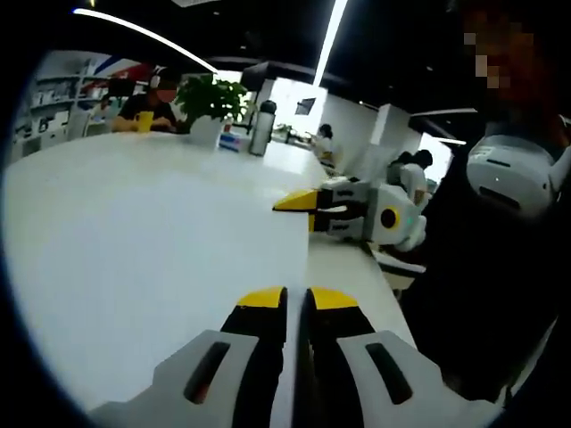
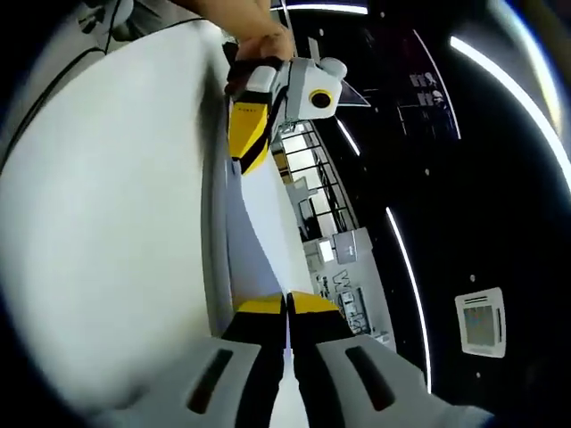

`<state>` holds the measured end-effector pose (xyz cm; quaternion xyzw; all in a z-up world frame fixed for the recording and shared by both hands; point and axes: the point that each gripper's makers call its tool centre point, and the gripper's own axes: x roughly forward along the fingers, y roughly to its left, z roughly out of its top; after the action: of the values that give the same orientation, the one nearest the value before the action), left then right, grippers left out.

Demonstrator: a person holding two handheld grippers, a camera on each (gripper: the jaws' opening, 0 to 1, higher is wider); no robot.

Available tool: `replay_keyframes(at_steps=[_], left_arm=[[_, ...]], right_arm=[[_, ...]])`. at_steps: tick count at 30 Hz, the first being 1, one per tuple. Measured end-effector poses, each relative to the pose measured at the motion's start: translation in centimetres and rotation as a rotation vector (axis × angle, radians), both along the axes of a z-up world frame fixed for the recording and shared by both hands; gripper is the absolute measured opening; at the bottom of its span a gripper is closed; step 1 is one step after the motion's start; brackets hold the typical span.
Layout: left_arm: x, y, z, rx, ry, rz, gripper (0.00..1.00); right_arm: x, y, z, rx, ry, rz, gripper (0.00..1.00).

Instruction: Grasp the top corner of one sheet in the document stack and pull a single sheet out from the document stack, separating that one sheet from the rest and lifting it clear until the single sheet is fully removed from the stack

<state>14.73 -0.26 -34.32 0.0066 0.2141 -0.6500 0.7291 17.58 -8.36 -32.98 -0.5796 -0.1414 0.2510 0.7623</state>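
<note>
A single white sheet (image 2: 256,236) stretches between the two grippers, seen nearly edge-on above the white table (image 2: 107,196). My right gripper (image 2: 287,304) is shut on its near end, yellow tips pressed together. My left gripper (image 2: 249,135), held by a hand (image 2: 264,40), pinches the far end. In the left gripper view, my left gripper (image 1: 298,298) is shut with the sheet (image 1: 343,263) running from its jaws to the right gripper (image 1: 310,210). I cannot make out the stack against the white table (image 1: 152,241).
The person holding the grippers stands in dark clothes (image 1: 500,267) at the table's right edge. At the far end stand a potted plant (image 1: 211,100), a grey flask (image 1: 262,127) and a yellow cup (image 1: 144,120), with seated people beyond.
</note>
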Motion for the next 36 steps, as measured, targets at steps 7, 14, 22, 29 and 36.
replay_keyframes(at_steps=[7,14,22,29,36], left_arm=[[-0.1,0.0,0.0,-0.002,-0.021,0.005,0.11],[0.0,0.1,0.0,0.007,-0.035,0.017,0.11],[0.1,0.1,0.1,0.035,-0.093,0.072,0.13],[0.8,0.8,1.9,0.073,-0.239,0.175,0.26],[0.5,1.0,4.9,-0.054,-0.351,0.308,0.27]], right_arm=[[0.0,0.0,0.0,0.042,0.030,0.023,0.02],[0.1,0.1,0.0,0.059,0.042,0.030,0.01],[0.2,0.3,0.0,0.087,0.056,0.027,0.01],[0.3,0.3,0.1,0.095,0.058,0.024,0.01],[0.3,0.1,0.1,0.104,0.062,0.026,0.01]])
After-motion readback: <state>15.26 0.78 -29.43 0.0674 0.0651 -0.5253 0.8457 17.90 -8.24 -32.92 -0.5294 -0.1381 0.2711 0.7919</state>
